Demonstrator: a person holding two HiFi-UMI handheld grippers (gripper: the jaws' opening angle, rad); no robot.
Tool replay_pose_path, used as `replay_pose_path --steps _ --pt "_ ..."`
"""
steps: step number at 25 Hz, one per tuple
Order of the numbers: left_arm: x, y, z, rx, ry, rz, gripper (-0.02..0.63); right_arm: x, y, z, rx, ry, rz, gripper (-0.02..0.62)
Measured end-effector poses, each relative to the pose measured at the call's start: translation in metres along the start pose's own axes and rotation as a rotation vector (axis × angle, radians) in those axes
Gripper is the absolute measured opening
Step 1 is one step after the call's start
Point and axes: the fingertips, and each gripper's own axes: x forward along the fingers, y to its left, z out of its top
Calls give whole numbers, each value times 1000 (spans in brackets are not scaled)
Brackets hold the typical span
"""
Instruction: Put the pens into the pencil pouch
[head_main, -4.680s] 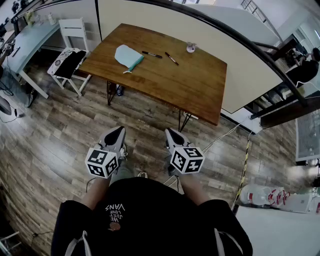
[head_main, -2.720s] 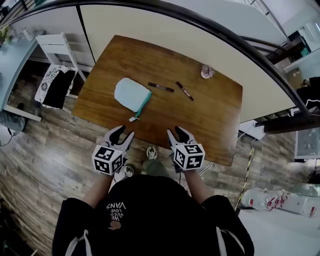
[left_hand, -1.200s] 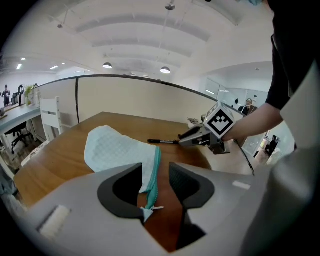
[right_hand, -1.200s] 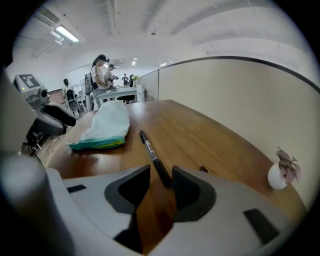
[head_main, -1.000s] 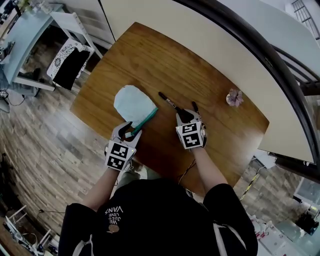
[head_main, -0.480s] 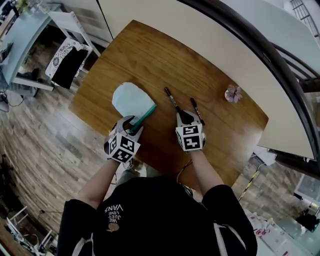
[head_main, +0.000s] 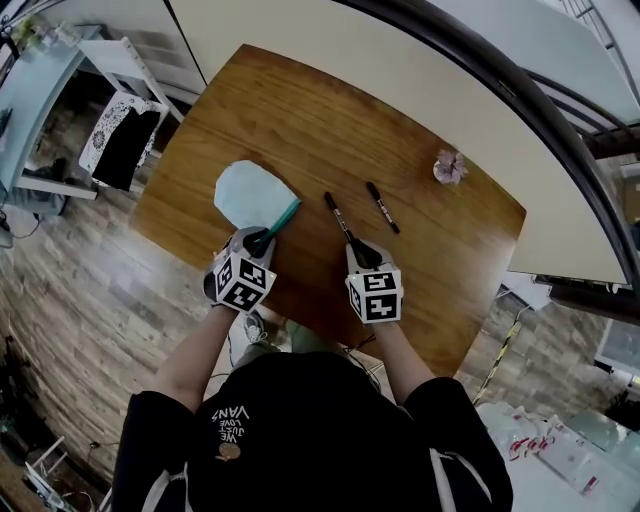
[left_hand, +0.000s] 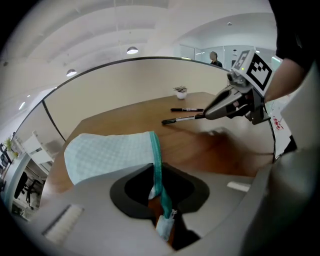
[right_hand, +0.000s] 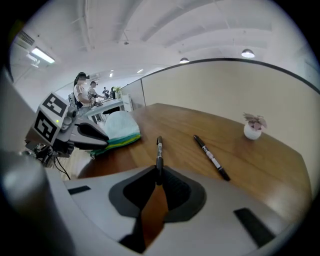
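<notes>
A pale mint pencil pouch (head_main: 248, 192) with a teal zipper edge (head_main: 279, 214) lies on the wooden table (head_main: 300, 110). My left gripper (head_main: 257, 239) has just been closing, and its jaws now pinch the near end of the zipper edge (left_hand: 157, 165). Two black pens lie to the right of the pouch. My right gripper (head_main: 361, 252) has also just been closing and is shut on the near end of the left pen (head_main: 340, 217), which points away from me (right_hand: 159, 149). The second pen (head_main: 382, 208) lies free further right (right_hand: 211, 155).
A small potted plant (head_main: 448, 166) stands near the table's far right edge. A curved partition wall (head_main: 430, 70) runs behind the table. A white chair (head_main: 118, 100) with dark cloth stands to the left on the wood floor.
My left gripper's jaws have come together on the pouch's zipper end. My right gripper closed on the left pen and drew it back toward me, away from the second pen.
</notes>
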Motion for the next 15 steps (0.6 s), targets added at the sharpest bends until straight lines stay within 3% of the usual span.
replay_pose_path --steps 9,15 --pt "-17 -6 10 -99 -96 -56 48 -35 37 -16 49 -35 15 53" --pt "-35 -19 20 -77 -158 -97 48 -56 71 -20 64 -65 44 53"
